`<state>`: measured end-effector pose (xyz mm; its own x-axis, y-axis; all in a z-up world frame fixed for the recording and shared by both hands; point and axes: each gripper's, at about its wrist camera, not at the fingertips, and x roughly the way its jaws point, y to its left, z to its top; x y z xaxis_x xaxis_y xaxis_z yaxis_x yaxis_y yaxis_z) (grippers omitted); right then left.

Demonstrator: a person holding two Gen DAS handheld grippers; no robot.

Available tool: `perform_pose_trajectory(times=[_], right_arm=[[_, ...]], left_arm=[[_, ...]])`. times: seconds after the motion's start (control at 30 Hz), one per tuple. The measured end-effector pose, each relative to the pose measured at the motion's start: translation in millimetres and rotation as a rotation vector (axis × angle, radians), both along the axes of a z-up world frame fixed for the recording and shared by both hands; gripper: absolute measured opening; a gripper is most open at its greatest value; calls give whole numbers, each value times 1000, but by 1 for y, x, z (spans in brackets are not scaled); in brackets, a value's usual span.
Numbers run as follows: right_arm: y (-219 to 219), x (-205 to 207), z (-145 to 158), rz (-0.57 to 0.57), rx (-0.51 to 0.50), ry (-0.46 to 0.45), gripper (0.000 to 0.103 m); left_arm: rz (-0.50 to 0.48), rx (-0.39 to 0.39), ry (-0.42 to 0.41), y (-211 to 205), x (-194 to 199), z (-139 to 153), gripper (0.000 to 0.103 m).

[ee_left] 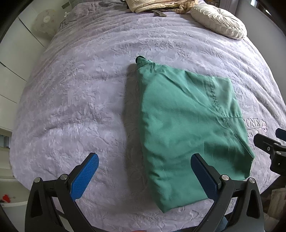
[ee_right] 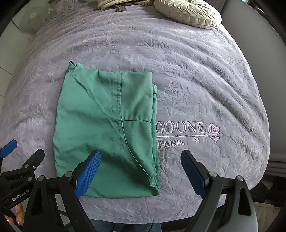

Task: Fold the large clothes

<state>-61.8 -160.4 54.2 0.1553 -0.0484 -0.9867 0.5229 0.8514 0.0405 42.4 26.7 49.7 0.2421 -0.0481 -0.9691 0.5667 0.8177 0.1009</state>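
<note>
Folded green garment (ee_left: 187,128) lying flat on the lavender bed (ee_left: 71,100), left tongs (ee_left: 144,171) and right tongs (ee_right: 141,169) both hovering wide open, gripping nothing, round cushion (ee_right: 187,14) sitting beyond.

The folded garment (ee_right: 105,132) lies on the bedspread (ee_right: 205,80), with a cushion (ee_right: 187,13) well behind it to the right.

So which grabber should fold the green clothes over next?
Probably the left gripper. Its open jaws already straddle the near left edge of the green garment. The right gripper, also open, straddles the near right edge, where the layered edges stack, so it's close too.
</note>
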Motion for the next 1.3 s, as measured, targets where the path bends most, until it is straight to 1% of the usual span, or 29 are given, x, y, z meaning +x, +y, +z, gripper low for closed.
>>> perform_pose_trajectory(times=[0.73,0.9,1.3], right_arm=[[1,2,-1,14,0,3,93],[1,2,0,16,1,4,93],[4,2,0,19,1,5,93]], left_arm=[[2,3,-1,0,1,0,103],[1,20,-16,-3,-3,0,103],[-2,15,-13,-6,-7,0,103]])
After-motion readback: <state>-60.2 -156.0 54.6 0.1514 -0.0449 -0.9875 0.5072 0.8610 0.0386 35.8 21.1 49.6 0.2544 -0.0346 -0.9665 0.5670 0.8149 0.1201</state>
